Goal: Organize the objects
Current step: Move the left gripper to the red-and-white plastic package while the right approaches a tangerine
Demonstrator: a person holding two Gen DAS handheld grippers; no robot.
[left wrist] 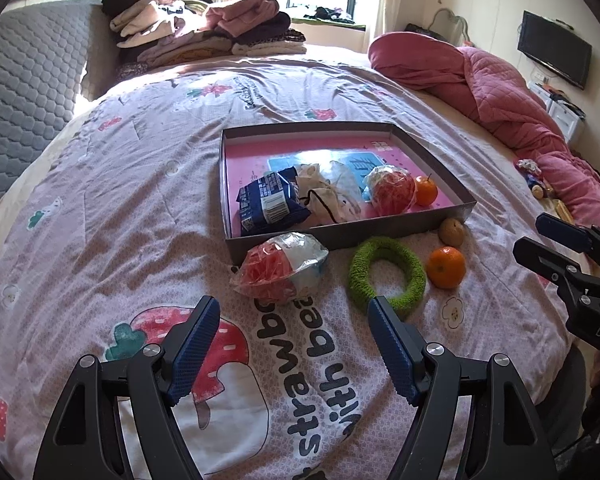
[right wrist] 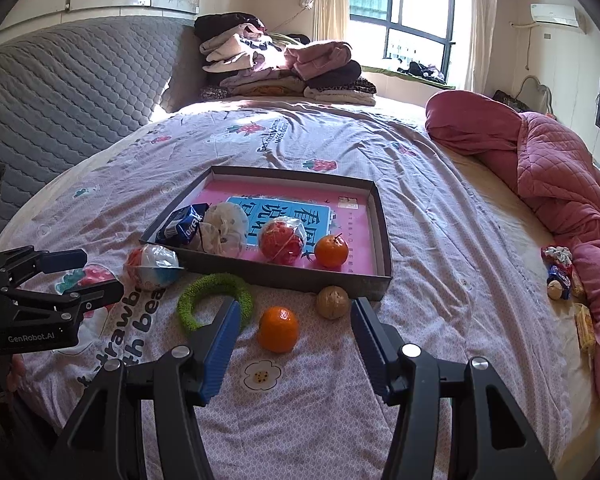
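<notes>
The bed (right wrist: 440, 216) wears a strawberry-print cover, and a shallow box (right wrist: 384, 240) sits mid-bed — before its near wall lie a wrapped ball (right wrist: 152, 266), green ring (right wrist: 216, 300), orange (right wrist: 279, 329) and walnut (right wrist: 332, 302); beyond it, folded clothes (right wrist: 284, 68).

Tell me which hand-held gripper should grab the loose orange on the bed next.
Right. The right hand-held gripper is open with the orange almost directly between its fingers. The left hand-held gripper faces the wrapped red packet instead.

Two wrist fisheyes, angled down over the bed (left wrist: 100, 200), left and right, sharing the box (right wrist: 380, 280)
</notes>
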